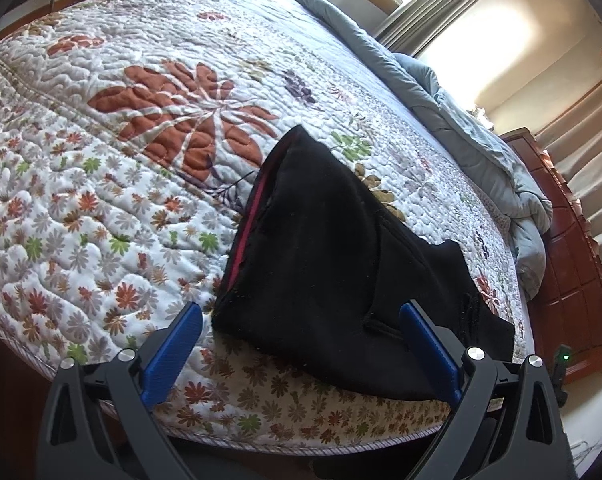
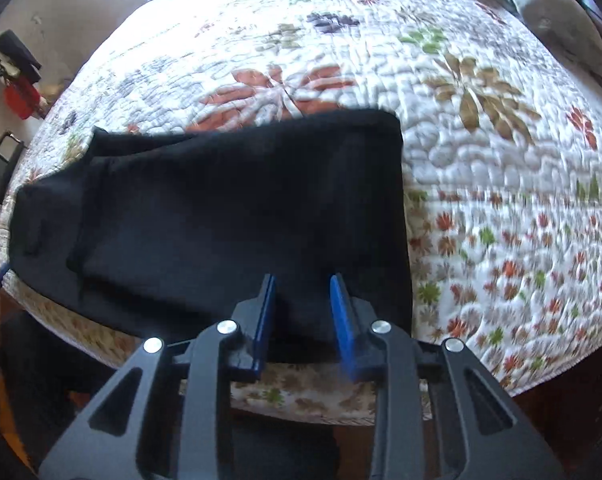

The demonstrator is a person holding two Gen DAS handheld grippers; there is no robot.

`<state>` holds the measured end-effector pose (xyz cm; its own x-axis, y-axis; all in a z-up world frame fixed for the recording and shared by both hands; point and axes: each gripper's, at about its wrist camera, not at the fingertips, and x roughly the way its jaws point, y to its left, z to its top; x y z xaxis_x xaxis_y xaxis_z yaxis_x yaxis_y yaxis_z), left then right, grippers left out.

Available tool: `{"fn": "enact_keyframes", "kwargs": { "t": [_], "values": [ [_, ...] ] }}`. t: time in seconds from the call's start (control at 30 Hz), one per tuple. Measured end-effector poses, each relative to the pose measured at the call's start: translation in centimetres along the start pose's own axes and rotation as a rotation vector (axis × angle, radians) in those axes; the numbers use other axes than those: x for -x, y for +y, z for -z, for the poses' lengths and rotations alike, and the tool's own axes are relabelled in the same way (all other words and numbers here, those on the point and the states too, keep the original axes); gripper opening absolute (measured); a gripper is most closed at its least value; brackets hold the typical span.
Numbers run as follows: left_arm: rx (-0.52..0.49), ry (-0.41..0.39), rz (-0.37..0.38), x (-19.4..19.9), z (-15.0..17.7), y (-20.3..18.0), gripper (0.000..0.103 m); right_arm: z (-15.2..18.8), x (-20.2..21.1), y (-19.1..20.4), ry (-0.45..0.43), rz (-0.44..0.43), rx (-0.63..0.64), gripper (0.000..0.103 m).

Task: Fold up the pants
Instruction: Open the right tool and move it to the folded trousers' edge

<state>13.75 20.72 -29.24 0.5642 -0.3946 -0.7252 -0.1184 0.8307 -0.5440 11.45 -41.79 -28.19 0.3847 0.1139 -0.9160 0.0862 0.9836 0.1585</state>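
My left gripper: two fingers faced with ribbed blue pads, each set in a black plastic holder. Behind each pad, two black linkage arms with triangular cut-outs, pinned by round silver screws, four in all. A black crossbar runs below the pads.

My right gripper: same build. Blue pads on black holders, black cut-out arms fanning back and outward, four silver screws at the pivots behind the pads.
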Motion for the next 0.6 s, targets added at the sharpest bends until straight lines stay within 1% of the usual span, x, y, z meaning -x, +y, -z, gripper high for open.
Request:
{"fn": "enact_keyframes", "kwargs": {
  "t": [0.07, 0.13, 0.2, 0.27, 0.3, 0.37, 0.43, 0.5, 0.57, 0.6],
  "values": [
    [0.014, 0.009, -0.013, -0.1, -0.1, 0.5, 0.099, -1.7, 1.5, -0.5, -0.055, -0.058, -0.039, 0.030],
    [0.013, 0.004, -0.040, 0.1, -0.1, 0.7, 0.099, -3.5, 2.0, -1.1, -0.082, -0.065, -0.050, 0.030],
    [0.017, -0.013, -0.057, 0.6, 0.0, 0.7, 0.099, -6.0, 1.2, -1.7, -0.080, -0.077, -0.065, 0.030],
    [0.068, -0.012, -0.024, 1.2, 0.3, 1.0, 0.099, -7.5, -0.1, -2.3, -0.052, -0.080, -0.064, 0.029],
    [0.099, -0.009, -0.002, 1.5, 0.6, 1.1, 0.099, -8.6, -1.7, -2.9, -0.016, -0.075, -0.066, 0.028],
    [0.165, -0.006, 0.041, 2.2, 1.1, 1.3, 0.099, -9.1, -3.5, -3.6, 0.046, -0.068, -0.069, 0.025],
    [0.237, -0.023, 0.079, 3.0, 1.5, 1.8, 0.099, -9.6, -3.8, -3.3, 0.067, -0.046, -0.038, 0.026],
    [0.311, -0.037, 0.117, 3.5, 1.8, 2.4, 0.099, -10.4, -2.4, -2.0, 0.041, -0.023, 0.009, 0.039],
    [0.399, -0.050, 0.163, 3.7, 2.1, 3.3, 0.099, -11.0, -1.3, -0.1, 0.025, -0.013, 0.051, 0.040],
    [0.423, -0.051, 0.176, 3.6, 2.1, 3.4, 0.099, -11.5, -0.8, 1.5, 0.016, -0.033, 0.091, 0.043]
  ]
}}
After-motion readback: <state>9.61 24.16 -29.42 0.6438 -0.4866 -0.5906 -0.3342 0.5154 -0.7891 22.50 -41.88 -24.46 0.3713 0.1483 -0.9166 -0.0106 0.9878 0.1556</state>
